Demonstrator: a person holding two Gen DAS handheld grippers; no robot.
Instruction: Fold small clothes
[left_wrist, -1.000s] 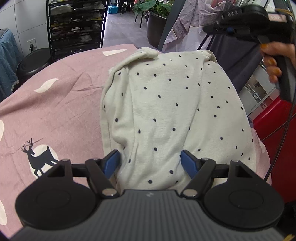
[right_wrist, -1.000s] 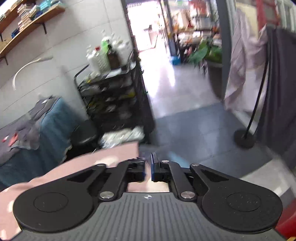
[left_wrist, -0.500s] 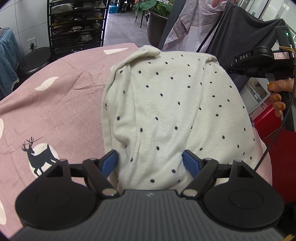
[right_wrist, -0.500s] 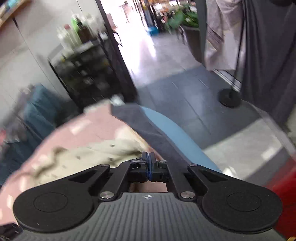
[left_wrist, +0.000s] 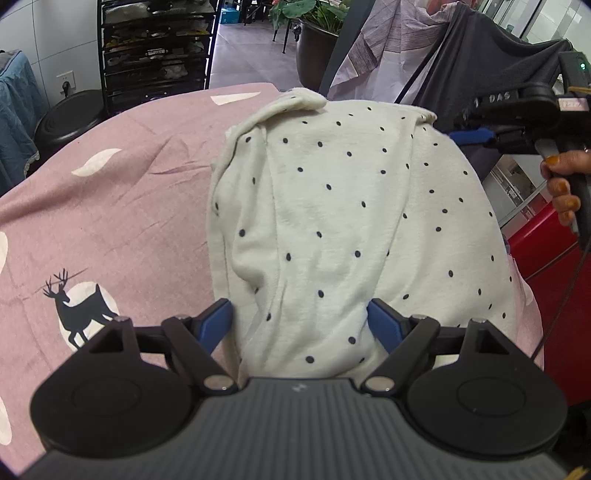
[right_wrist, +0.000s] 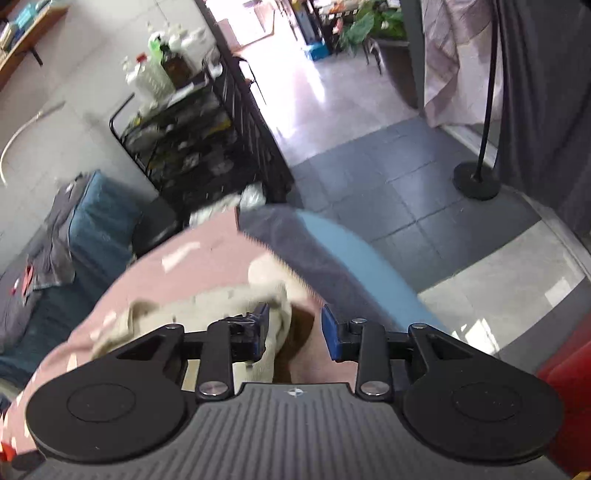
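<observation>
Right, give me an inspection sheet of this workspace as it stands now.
Surface: pink sheet with deer print, wrinkled.
Job's things: cream polka-dot garment lying on the sheet, folded over, its near edge between the left gripper's jaws.
Clutter: nothing seen on the sheet.
Grippers: left gripper open wide, astride the garment; right gripper open, jaws just opened, over the garment's far corner, held by a hand.
Cables: black cable hanging below the right gripper.
Surroundings: black rack, potted plant, red cabinet.
</observation>
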